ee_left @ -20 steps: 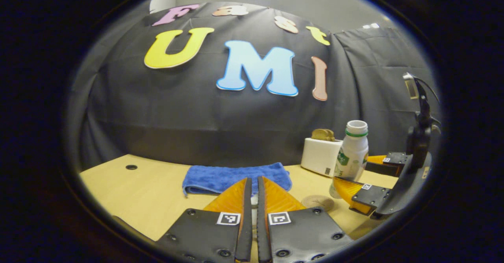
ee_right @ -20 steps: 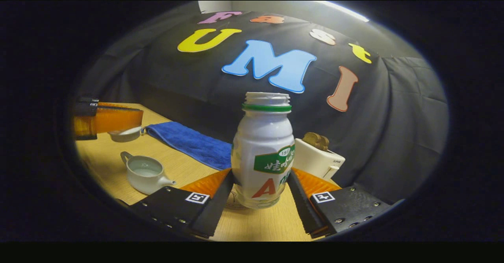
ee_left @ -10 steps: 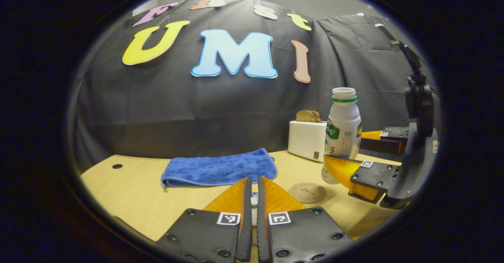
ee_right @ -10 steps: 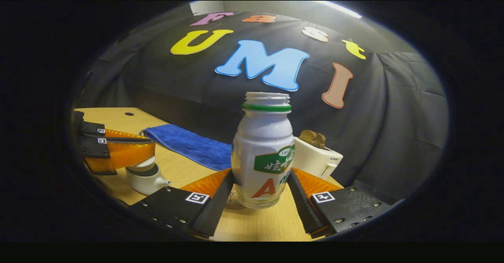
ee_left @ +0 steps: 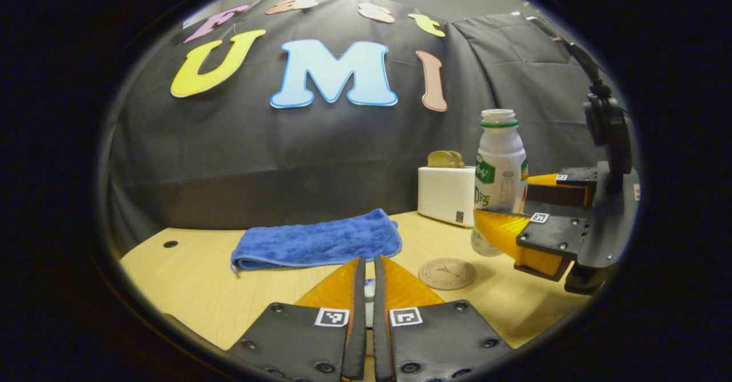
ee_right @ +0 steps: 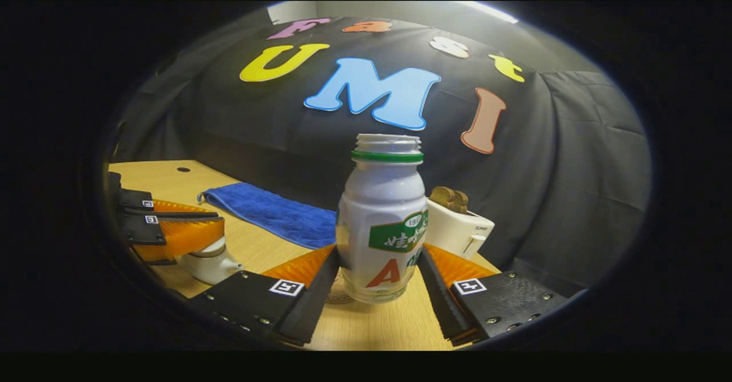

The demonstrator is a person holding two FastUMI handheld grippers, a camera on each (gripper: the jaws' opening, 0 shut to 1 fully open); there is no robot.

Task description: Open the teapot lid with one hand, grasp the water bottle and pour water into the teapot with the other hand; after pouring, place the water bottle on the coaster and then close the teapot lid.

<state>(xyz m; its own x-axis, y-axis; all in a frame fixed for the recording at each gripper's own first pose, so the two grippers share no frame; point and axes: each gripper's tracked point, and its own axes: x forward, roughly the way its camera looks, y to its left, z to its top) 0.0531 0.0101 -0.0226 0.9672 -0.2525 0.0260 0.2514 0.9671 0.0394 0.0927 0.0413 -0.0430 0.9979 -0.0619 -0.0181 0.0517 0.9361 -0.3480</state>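
at the centre of the right gripper view the right gripper [ee_right: 380,267] has its fingers clamped on the upright water bottle [ee_right: 382,227], while at lower left the left gripper [ee_right: 214,234], fingers nearly together on the lid, sits atop the teapot [ee_right: 209,263], coaster [ee_left: 446,273] lying bare nearby.

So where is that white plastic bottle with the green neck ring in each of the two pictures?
Left gripper view: the white plastic bottle with the green neck ring stands upright at the right, between the fingers of the right gripper, beyond the round brown coaster.
Right gripper view: the bottle stands in the centre, between that gripper's own fingers.
Shared landmark: the white toaster just behind the bottle.
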